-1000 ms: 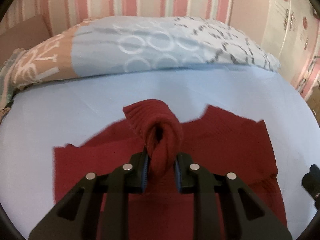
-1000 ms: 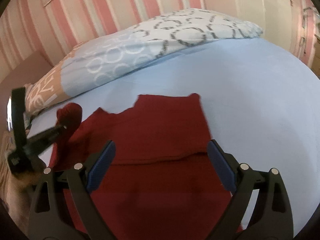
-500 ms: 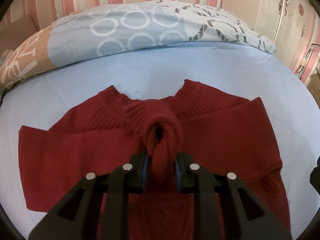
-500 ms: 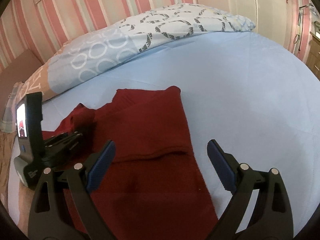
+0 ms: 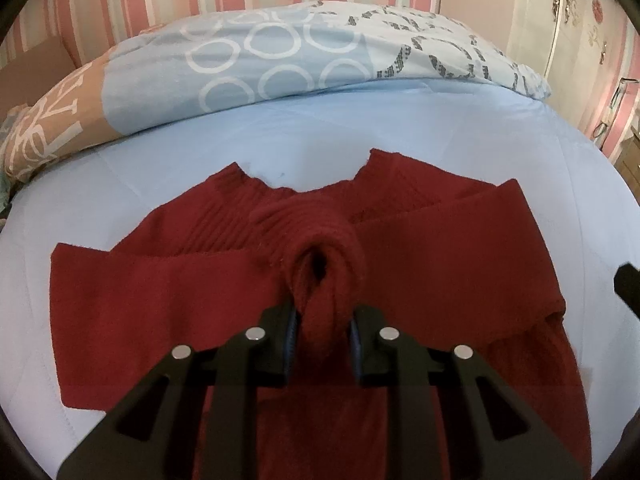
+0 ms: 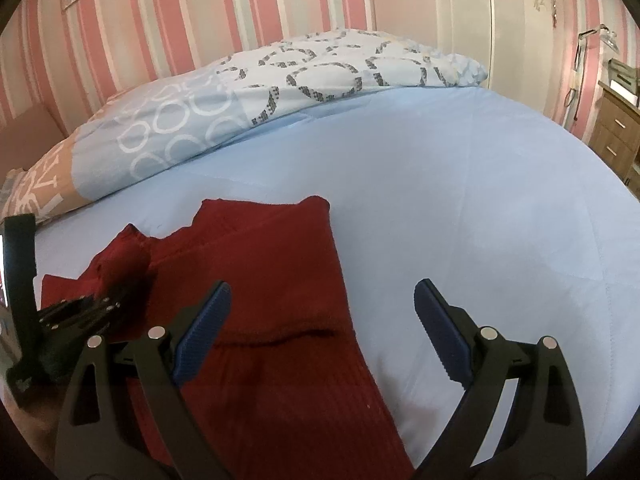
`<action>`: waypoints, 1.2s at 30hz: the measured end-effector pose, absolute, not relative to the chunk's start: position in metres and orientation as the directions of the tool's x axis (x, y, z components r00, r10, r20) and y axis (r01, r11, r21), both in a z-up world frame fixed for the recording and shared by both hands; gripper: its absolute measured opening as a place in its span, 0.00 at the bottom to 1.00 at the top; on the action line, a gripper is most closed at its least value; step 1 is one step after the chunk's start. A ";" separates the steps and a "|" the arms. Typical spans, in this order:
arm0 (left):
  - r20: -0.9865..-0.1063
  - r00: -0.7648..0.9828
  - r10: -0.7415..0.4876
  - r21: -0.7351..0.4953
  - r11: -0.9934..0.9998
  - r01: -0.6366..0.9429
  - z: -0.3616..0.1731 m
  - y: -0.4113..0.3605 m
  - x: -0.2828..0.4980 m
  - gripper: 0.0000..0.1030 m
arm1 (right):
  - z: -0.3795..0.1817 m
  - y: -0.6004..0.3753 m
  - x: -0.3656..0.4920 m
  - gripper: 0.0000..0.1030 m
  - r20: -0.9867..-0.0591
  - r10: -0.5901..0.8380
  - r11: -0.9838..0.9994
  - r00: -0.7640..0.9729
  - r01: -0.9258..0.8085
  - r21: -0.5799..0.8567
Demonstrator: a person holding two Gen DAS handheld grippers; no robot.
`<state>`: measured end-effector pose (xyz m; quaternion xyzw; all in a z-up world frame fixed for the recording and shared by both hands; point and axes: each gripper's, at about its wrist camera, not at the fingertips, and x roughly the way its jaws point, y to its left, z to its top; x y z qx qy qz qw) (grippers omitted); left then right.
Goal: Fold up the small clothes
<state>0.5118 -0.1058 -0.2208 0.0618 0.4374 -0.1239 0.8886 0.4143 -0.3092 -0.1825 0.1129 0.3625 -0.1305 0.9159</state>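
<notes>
A dark red knit sweater point(image 5: 460, 264) lies on the light blue bed sheet point(image 5: 360, 136), with its right sleeve folded across the body. My left gripper point(image 5: 322, 320) is shut on the cuff of the left sleeve point(image 5: 324, 248) and holds it bunched over the middle of the sweater. In the right wrist view the sweater point(image 6: 280, 280) lies at lower left. My right gripper point(image 6: 320, 320) is open and empty above the sweater's right edge. The left gripper point(image 6: 96, 304) shows at the far left of that view.
A patterned blue and tan duvet point(image 5: 280, 52) is rolled along the far side of the bed, below a pink striped wall. A wooden drawer unit point(image 6: 616, 132) stands at the right. Bare sheet point(image 6: 480, 200) stretches to the right of the sweater.
My left gripper has carried the sleeve cuff inward over the sweater body and lowered it. My right gripper has shifted right, off the sweater's middle toward its right edge, still open.
</notes>
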 end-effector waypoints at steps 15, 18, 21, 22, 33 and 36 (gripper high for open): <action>-0.790 0.581 -0.195 -0.026 0.958 0.285 -0.220 -0.099 0.499 0.90 | -0.179 -0.294 0.417 0.95 -0.649 -0.289 0.930 0.704 0.368 -0.015; -0.750 0.633 -0.191 -0.022 0.964 0.265 -0.205 -0.089 0.488 0.97 | -0.177 -0.289 0.418 0.97 -0.636 -0.327 0.921 0.699 0.386 -0.049; -0.733 0.656 -0.178 -0.012 0.969 0.248 -0.193 -0.070 0.481 0.98 | -0.175 -0.283 0.420 0.97 -0.630 -0.343 0.916 0.697 0.395 -0.062; -0.727 0.667 -0.163 -0.007 0.973 0.230 -0.190 -0.059 0.478 0.98 | -0.174 -0.279 0.422 0.97 -0.635 -0.310 0.927 0.708 0.373 -0.037; -0.757 0.653 -0.027 0.021 0.998 0.065 -0.210 0.046 0.469 0.98 | -0.227 -0.226 0.460 0.87 -0.747 -0.032 0.973 0.664 0.190 0.128; -0.761 0.648 0.015 0.057 0.997 0.043 -0.216 0.061 0.468 0.98 | -0.241 -0.217 0.472 0.78 -0.764 -0.024 0.977 0.644 0.177 0.118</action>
